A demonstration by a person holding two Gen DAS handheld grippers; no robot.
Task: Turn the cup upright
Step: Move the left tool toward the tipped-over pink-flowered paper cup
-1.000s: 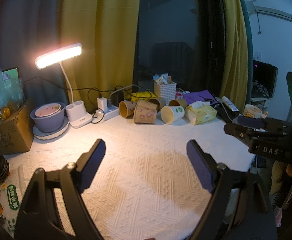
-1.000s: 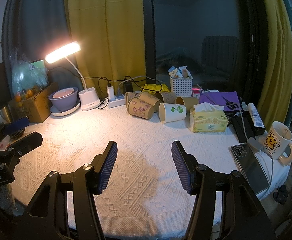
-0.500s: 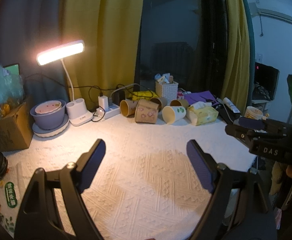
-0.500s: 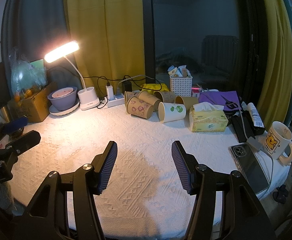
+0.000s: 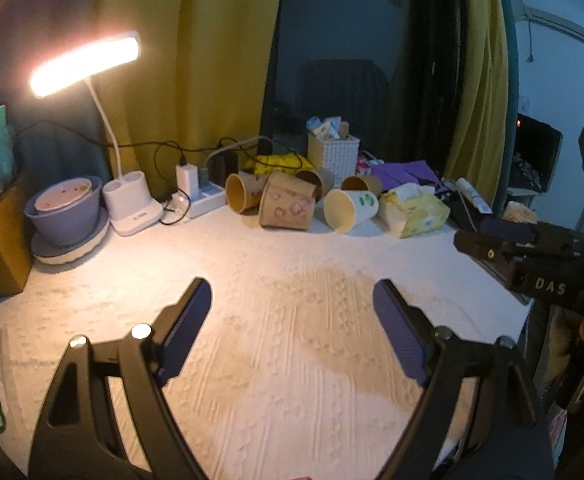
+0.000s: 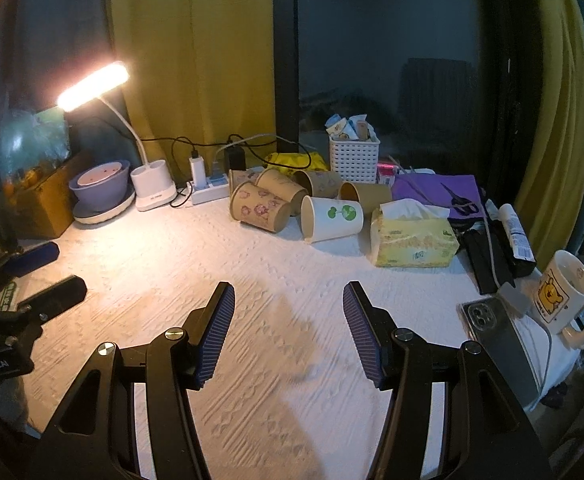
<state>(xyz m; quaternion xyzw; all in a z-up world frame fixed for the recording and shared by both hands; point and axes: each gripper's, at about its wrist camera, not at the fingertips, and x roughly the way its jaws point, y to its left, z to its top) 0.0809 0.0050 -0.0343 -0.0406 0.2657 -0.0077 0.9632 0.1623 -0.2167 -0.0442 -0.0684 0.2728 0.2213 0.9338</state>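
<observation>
Several paper cups lie on their sides at the back of the white cloth. A white cup with a green print (image 6: 332,219) (image 5: 350,209) lies nearest, mouth toward me. A brown flowered cup (image 6: 261,212) (image 5: 288,209) lies to its left, with more brown cups (image 6: 318,182) behind. My left gripper (image 5: 292,300) is open and empty above the cloth, well short of the cups. My right gripper (image 6: 289,300) is open and empty, also well short of them.
A lit desk lamp (image 6: 92,85) and a purple bowl (image 6: 100,184) stand at the back left, by a power strip (image 6: 208,192). A tissue box (image 6: 412,236), white basket (image 6: 354,158), phone (image 6: 500,344) and bear mug (image 6: 564,292) are on the right.
Both grippers have moved slightly forward toward the cups. Their jaws stay open and nothing on the table has moved.
</observation>
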